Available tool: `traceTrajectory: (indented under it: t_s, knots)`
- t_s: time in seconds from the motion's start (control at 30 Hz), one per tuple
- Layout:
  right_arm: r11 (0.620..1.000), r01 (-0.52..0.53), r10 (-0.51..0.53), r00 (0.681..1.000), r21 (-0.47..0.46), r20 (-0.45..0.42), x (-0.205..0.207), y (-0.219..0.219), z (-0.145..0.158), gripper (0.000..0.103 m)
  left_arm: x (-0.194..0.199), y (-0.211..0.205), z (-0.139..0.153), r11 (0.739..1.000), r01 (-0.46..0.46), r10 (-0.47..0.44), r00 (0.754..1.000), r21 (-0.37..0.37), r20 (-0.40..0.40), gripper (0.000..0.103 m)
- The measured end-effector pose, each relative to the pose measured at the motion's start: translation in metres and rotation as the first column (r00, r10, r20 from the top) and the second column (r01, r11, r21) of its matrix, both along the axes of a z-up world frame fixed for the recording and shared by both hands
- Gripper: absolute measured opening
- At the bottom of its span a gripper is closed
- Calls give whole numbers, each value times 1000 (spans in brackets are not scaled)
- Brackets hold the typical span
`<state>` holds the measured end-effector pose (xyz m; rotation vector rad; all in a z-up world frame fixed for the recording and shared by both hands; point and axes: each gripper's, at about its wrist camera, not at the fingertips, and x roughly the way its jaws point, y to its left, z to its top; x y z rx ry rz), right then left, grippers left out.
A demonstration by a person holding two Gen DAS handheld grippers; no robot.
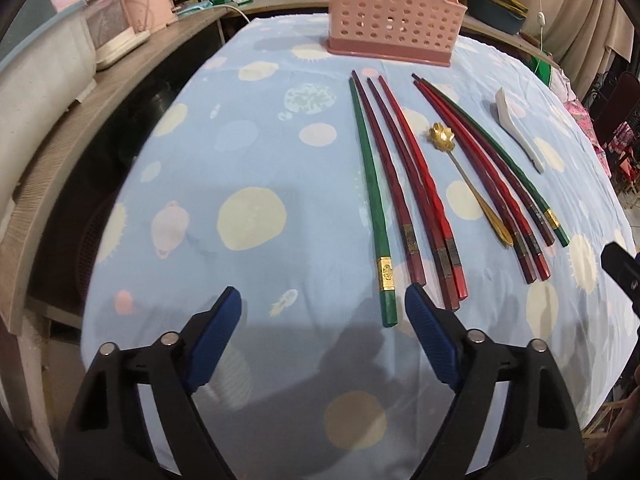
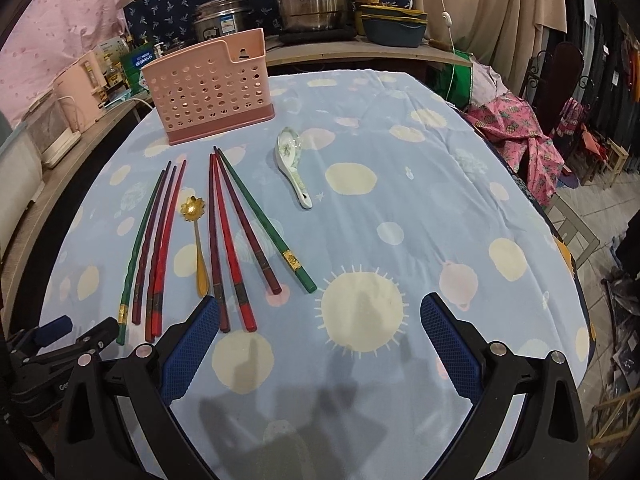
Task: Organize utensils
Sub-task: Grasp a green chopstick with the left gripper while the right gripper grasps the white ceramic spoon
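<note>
The left hand-held gripper (image 1: 323, 306) hangs open over the surface (image 1: 200, 160), nothing between its pads; the green chopstick (image 1: 372, 208) ends just inside its right pad. The step in hand looks like a first pick of that chopstick. To do it well, I would centre the jaws on the thick end near the gold band (image 1: 386, 273), come down until the pads straddle it, and close squarely so it does not roll into the red chopsticks (image 1: 416, 208) just beside it. The right hand-held gripper (image 2: 320, 312) is open too and empty, above bare cloth beside the second bundle (image 2: 240, 232).

The utensils lie in two fans of lacquered sticks, thin tips toward the pink holder (image 1: 394, 12) at the far edge. A gold spoon (image 1: 460, 172) with a flower bowl lies between the fans, and a white spoon (image 2: 294, 168) sits apart to the right.
</note>
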<state>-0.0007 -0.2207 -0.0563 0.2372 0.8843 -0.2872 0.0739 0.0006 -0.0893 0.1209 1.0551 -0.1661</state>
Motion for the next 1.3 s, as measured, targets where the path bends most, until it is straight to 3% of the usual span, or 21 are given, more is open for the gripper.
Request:
traceTrajectory:
  t_s: [0.2,0.3,0.37,0.47,0.73,0.97,1.03,1.3]
  knots:
    - [1000,-7,7,1000,21,-1,25,-7,-6,96,12,1,-8,1000,-2,2,1000,-13,-18,58]
    - [999,-19,19,1000,32,8,43,-12,-9,95,17,3,-6,1000,-8,8,1000,-15,-6,37]
    - [999,-28,28,1000,34,13,58,-16,-11,88,21,5,-5,1000,-11,11,1000,-24,-6,25]
    - [998,-51,51,999,42,2,83,-21,-18,72,26,5,-5,1000,-9,9,1000,-28,-7,18]
    - [994,-105,107,993,44,-42,136,-19,-37,35,35,2,-6,1000,-1,1,1000,-22,-7,18]
    - [992,-127,128,990,18,-55,149,-15,-45,22,37,1,-6,1000,4,-4,1000,-17,-6,18]
    - [990,-136,137,989,27,-52,148,-15,-45,12,36,1,-6,1000,4,-4,1000,-17,-5,18]
    - [988,-144,147,988,53,-44,132,-14,-36,10,34,4,-3,999,5,-6,1000,-39,-22,9]
